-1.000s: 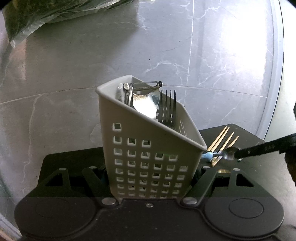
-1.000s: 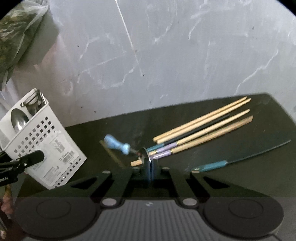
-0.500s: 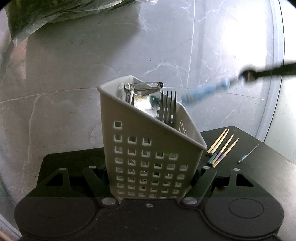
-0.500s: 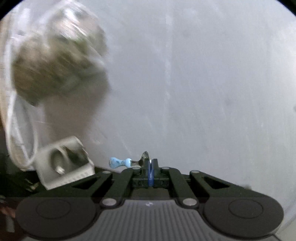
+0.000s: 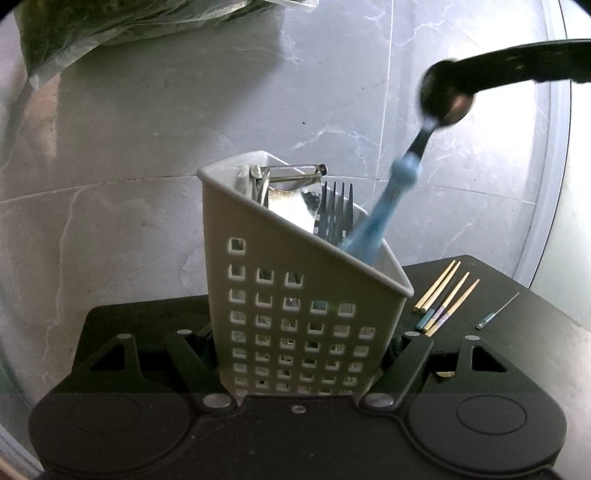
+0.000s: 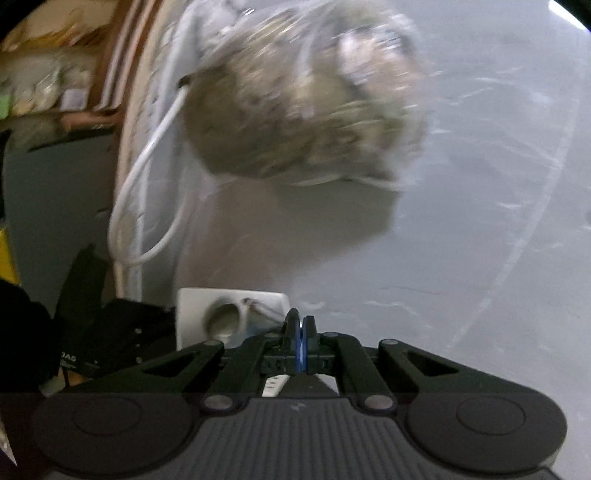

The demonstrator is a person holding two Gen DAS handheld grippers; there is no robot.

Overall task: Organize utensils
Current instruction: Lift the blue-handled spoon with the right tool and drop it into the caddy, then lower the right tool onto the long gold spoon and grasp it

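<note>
Left tongs (image 5: 295,373) clamp the basket (image 5: 291,295); right tongs (image 5: 448,105), closed on the spoon (image 5: 391,195) (bowl end), should lower it straight, clear of the fork (image 5: 338,210).

Setting: domestic interior, apparently a home. Evidence: grey marble-veined floor tiles (image 5: 147,122); a clear plastic bag of greens (image 5: 110,22) lying on them; a white cutlery caddy (image 5: 295,314) with a fork (image 5: 338,206); chopsticks (image 5: 443,295) on a black mat (image 5: 517,302); a blurred wooden shelf (image 6: 55,110) of goods.

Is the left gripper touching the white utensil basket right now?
Touching. The left wrist view shows the left gripper clamping the white utensil basket, fingers pressed against both sides.
</note>
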